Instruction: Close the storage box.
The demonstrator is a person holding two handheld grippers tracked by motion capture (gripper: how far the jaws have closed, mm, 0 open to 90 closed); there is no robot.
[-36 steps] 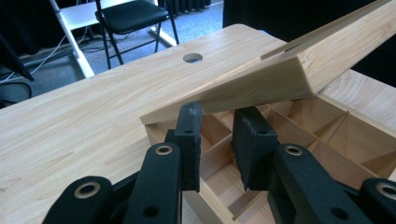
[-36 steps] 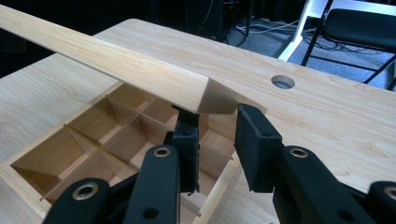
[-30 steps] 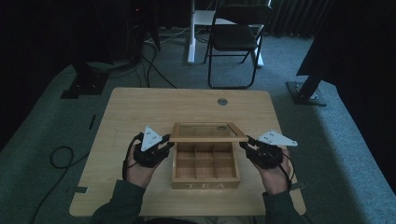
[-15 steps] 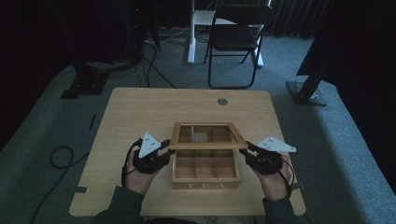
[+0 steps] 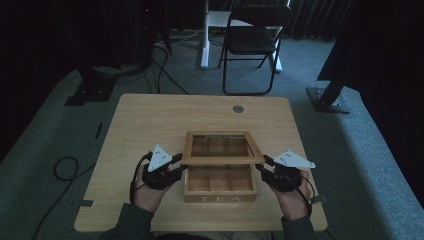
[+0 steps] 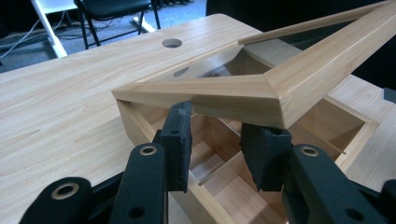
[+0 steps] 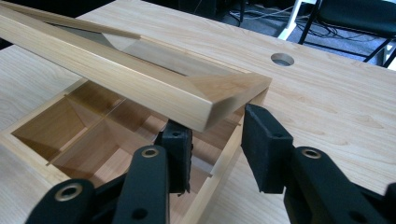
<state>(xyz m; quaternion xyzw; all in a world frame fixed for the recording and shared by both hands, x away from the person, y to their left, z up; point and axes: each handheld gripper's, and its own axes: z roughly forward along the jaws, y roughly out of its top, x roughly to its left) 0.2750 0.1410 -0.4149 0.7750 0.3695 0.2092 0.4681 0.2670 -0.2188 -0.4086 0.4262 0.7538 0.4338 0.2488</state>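
Black folding chair beyond desk, round cable hole near far edge, cables on grey carpet.

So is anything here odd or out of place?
Nothing broken or spilled. The wooden tea box has its glass-paned lid half raised at a slant, and its compartments look empty.

1. The left gripper is low at the person's left, held from below by the left hand, pointing inward toward the right one.
2. Its jaws have just been opening and stand apart, gripping nothing.
3. The right gripper mirrors it in the right hand, jaws likewise just opened, pads free.
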